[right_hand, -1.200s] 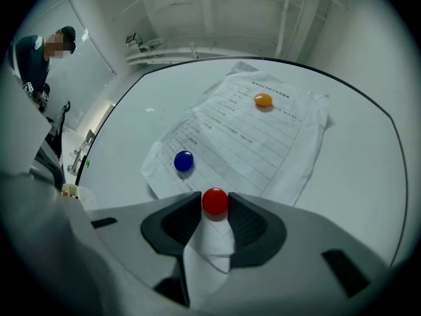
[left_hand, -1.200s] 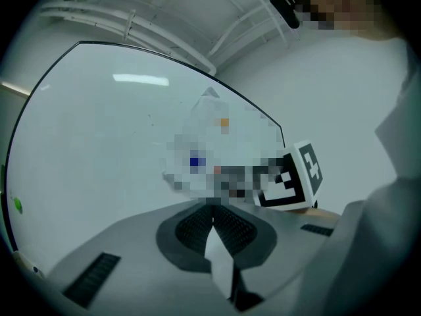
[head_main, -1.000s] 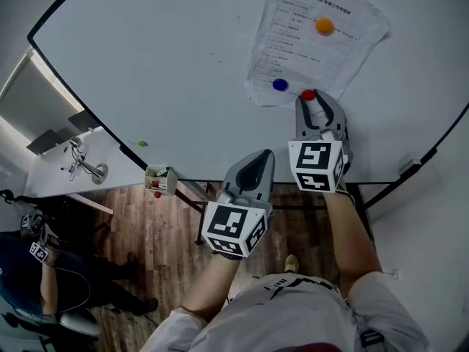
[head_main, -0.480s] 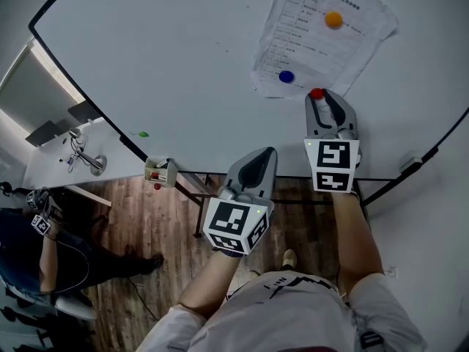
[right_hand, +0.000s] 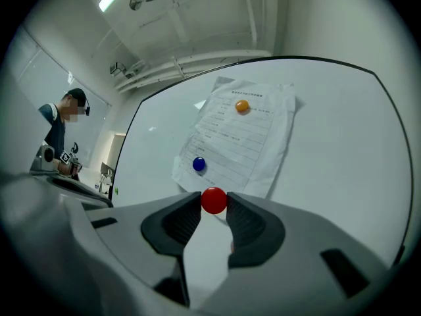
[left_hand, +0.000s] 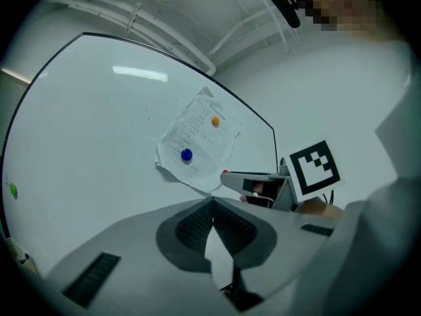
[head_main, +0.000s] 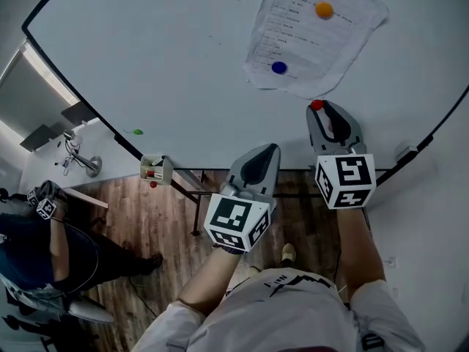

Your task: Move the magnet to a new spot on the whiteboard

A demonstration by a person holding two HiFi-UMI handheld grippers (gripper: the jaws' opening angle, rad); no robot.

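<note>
A small red magnet point(head_main: 316, 105) sits between the tips of my right gripper point(head_main: 318, 109), which is shut on it, just below the lower edge of a printed paper point(head_main: 308, 42) on the whiteboard point(head_main: 161, 64). In the right gripper view the red magnet point(right_hand: 214, 200) is pinched between both pads, in front of the board. An orange magnet point(head_main: 324, 9) and a blue magnet point(head_main: 278, 67) pin the paper. My left gripper point(head_main: 270, 151) hangs lower and to the left, shut on nothing, short of the board's bottom edge.
A small green magnet point(head_main: 138, 132) sits near the board's lower left edge. A little box with markers point(head_main: 155, 169) hangs at the bottom frame. Someone stands on the wooden floor at the far left point(head_main: 44, 255). Much of the board left of the paper is bare.
My right gripper has carried the red magnet down and slightly right, away from the paper's lower edge. The left gripper has stayed about where it was.
</note>
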